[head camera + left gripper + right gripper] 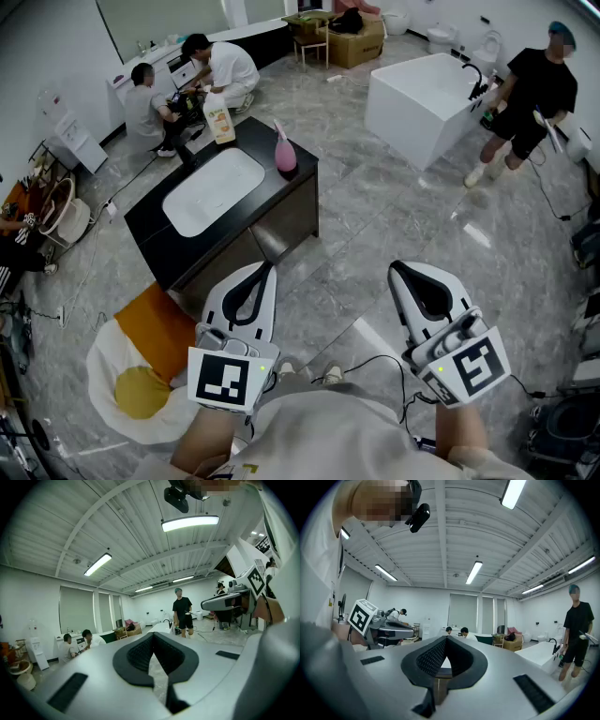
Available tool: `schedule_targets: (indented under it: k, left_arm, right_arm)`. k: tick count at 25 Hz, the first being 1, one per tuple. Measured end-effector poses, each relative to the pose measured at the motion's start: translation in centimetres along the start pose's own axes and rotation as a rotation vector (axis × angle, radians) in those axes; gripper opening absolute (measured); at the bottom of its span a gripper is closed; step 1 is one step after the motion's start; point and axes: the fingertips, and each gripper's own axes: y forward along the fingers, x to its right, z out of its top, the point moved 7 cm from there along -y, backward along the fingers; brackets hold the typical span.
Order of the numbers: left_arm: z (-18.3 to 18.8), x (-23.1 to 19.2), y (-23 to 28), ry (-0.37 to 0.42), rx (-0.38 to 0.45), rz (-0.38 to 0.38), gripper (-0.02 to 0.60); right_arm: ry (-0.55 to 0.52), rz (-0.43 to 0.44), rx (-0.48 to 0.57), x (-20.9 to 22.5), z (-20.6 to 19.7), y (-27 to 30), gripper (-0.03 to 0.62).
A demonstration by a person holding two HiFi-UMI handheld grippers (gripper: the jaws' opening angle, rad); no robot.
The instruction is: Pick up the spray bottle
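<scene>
I am holding both tools level and low over the grey floor, side by side and well apart from the work. The left gripper (263, 272) is sitting with its dark pads (136, 656) pressed together at the tips and nothing caught between them, and the right gripper (401, 274) is doing the same, fully closed and empty (its own view shows only a sliver of the room through the loop of the pads (429, 657)). The pink spray bottle (285, 153) is standing upright well ahead of the left gripper and slightly to its right, which puts it ahead and off to the left of the right gripper. It is resting on the near corner of a black counter (281, 192), just beside the white basin (246, 161). A white jug (219, 118) is standing farther off, past the basin. To the left of the left gripper an orange and white cloth (141, 366) is lying on the floor.
</scene>
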Motion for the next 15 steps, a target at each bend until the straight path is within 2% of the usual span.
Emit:
schedule_targets:
  k: [4, 9, 12, 15]
  left_arm:
    - [-0.5, 0.9, 0.3, 0.035, -0.024, 0.007, 0.018]
    - [-2.5, 2.1, 0.0, 0.054, -0.077, -0.006, 0.018]
    - [-2.6, 3.1, 0.1, 0.021, -0.084, 0.0, 0.018]
    - [-2.9, 4.0, 0.4, 0.024, -0.085, -0.004, 0.018]
  right_arm:
    - [0.035, -0.002, 0.015, 1.0, 0.6, -1.5, 0.028]
    - [-0.009, 0.025, -0.046, 0.8, -1.5, -1.7, 0.028]
    - [-0.036, 0.056, -0.035, 0.1, -2.1, -2.3, 0.028]
    - [-0.056, 0.08, -0.044, -0.3, -2.9, -2.7, 0.028]
